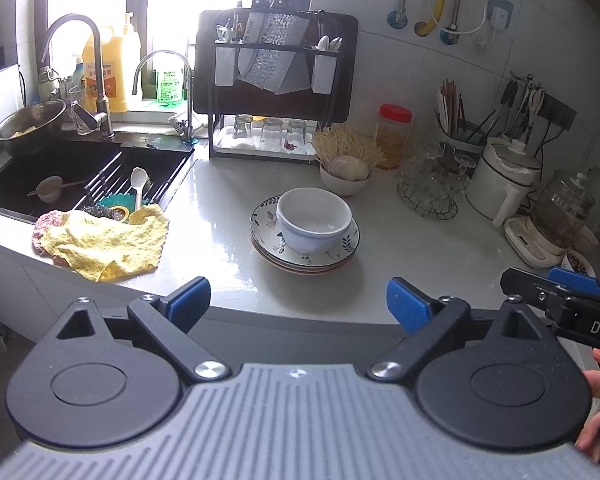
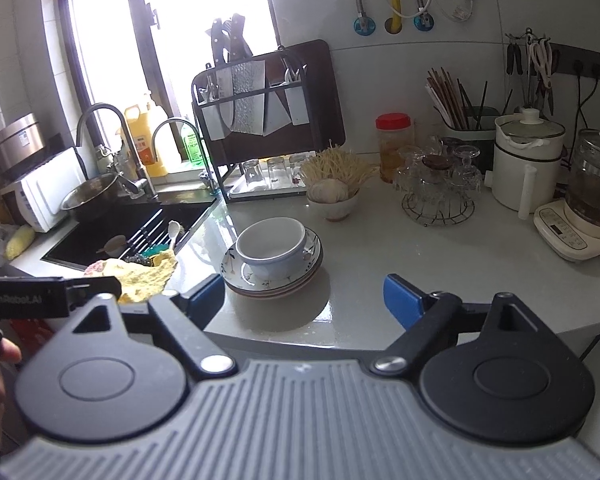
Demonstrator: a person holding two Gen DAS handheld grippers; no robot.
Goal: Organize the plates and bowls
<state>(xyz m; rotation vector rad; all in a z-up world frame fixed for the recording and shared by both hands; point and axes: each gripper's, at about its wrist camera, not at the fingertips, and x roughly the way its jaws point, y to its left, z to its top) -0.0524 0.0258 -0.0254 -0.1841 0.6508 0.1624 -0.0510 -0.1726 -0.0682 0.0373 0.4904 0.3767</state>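
The white bowl [image 1: 314,220] nests on the stacked plates [image 1: 305,258] at twelve o'clock, tidy on the worktop [image 1: 420,248], so both tongs, left [image 1: 299,301] and right [image 2: 304,295], hang spread and empty.

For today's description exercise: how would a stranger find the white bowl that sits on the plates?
Start at the black sink; on the pale counter right of it lies a stack of leaf-patterned plates. The white bowl stands on them, empty, unlike the smaller bowl behind, which holds garlic.
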